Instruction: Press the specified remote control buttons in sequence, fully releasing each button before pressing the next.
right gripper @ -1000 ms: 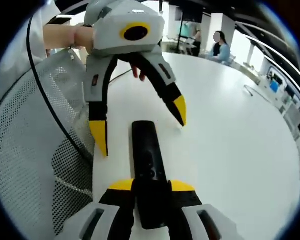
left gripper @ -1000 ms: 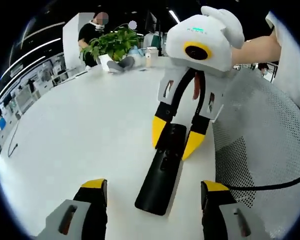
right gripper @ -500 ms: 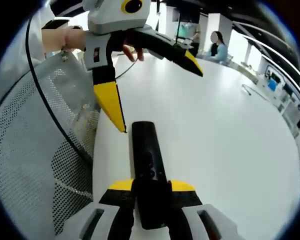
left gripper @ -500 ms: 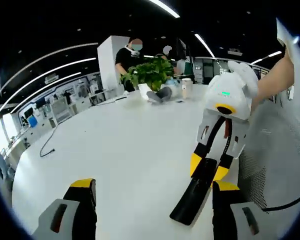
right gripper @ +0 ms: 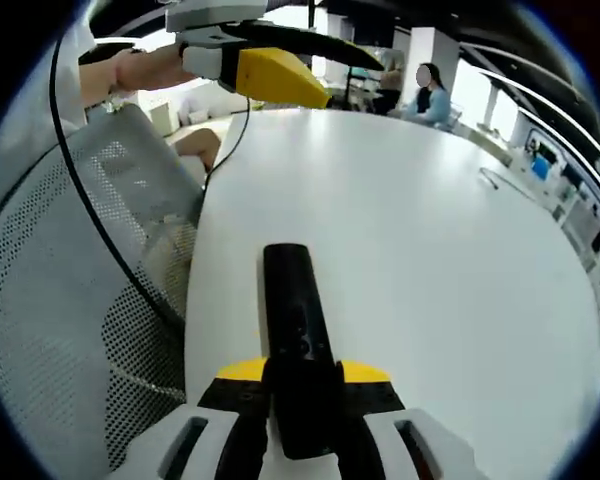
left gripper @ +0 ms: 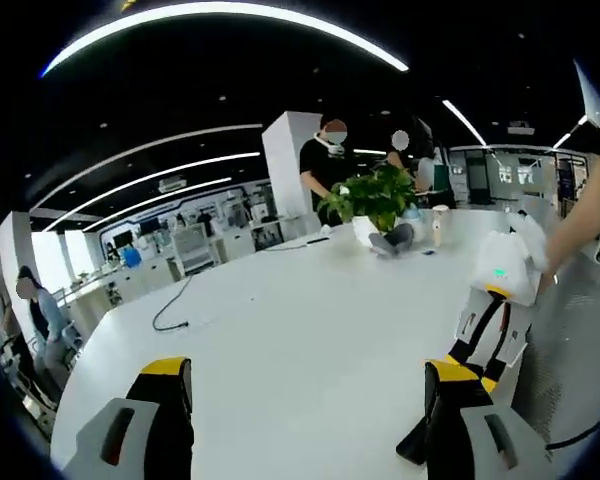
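Smooth matt white table (right gripper: 430,250) — black plastic remote (right gripper: 292,320), slightly glossy.

Left gripper view low, level across the white table (left gripper: 280,340) — right gripper view steeply down, close — table shared.

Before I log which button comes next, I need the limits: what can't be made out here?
- Remote control: in the right gripper view its near end is hidden between the right gripper fingers; button markings too small.
- Remote in the left gripper view: mostly hidden behind the left gripper finger.
- Left gripper in the right gripper view: cut off by the top edge.
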Motion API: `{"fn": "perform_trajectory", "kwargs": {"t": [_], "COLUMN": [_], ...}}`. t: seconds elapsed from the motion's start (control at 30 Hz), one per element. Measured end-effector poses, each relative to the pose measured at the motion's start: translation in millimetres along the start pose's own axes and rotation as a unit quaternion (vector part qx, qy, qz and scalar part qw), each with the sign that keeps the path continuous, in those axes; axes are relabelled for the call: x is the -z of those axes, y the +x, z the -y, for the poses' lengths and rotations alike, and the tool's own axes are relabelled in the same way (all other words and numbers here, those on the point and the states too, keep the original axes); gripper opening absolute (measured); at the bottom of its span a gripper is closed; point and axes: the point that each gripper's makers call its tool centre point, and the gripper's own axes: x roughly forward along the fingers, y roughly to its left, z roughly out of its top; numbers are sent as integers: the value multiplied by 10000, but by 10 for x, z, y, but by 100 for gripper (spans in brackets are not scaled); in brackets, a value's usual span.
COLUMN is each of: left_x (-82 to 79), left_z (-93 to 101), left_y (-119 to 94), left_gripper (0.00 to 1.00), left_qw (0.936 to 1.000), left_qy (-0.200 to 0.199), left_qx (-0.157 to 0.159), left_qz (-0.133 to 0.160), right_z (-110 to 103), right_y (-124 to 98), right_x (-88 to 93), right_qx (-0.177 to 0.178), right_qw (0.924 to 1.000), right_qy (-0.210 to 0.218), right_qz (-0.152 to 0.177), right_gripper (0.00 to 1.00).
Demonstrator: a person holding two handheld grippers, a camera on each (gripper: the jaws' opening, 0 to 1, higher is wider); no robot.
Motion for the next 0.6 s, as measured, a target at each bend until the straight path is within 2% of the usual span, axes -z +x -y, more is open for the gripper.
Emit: {"fn": "perform_trajectory", "kwargs": {"t": [0.13, 0.23, 0.33, 0.4, 0.43, 0.53, 0.6], "left_x": [-6, 43, 84, 68, 113, 142, 136], "left_z": [-41, -57, -82, -76, -126, -173, -180], "left_y": [-133, -203, -317, -374, -436, -514, -550], "left_gripper": [100, 100, 100, 100, 100, 100, 100], "left_qw": [9996, 9993, 9972, 9969, 9960, 9940, 9931], "left_qy": [-159, -215, -512, -502, -450, -417, -478], "left_qx": [-217, -310, -540, -598, -773, -1014, -1065], "left_qz": [97, 24, -25, 84, 82, 44, 112], "right_z": [-1, -2, -1, -2, -2, -4, -5], "right_y": [-1, -2, -3, -3, -3, -4, -2], "right_x": [1, 5, 6, 6, 7, 6, 6], "right_qx": [-6, -7, -6, -7, -9, -8, -8], "right_qw": [10000, 10000, 10000, 10000, 10000, 10000, 10000], "right_qy": [-8, -6, 0, -2, -3, -4, -3], "right_qz": [-3, -4, -11, -13, -14, -23, -25], "right_gripper": [22, 22, 22, 22, 22, 22, 22]}}
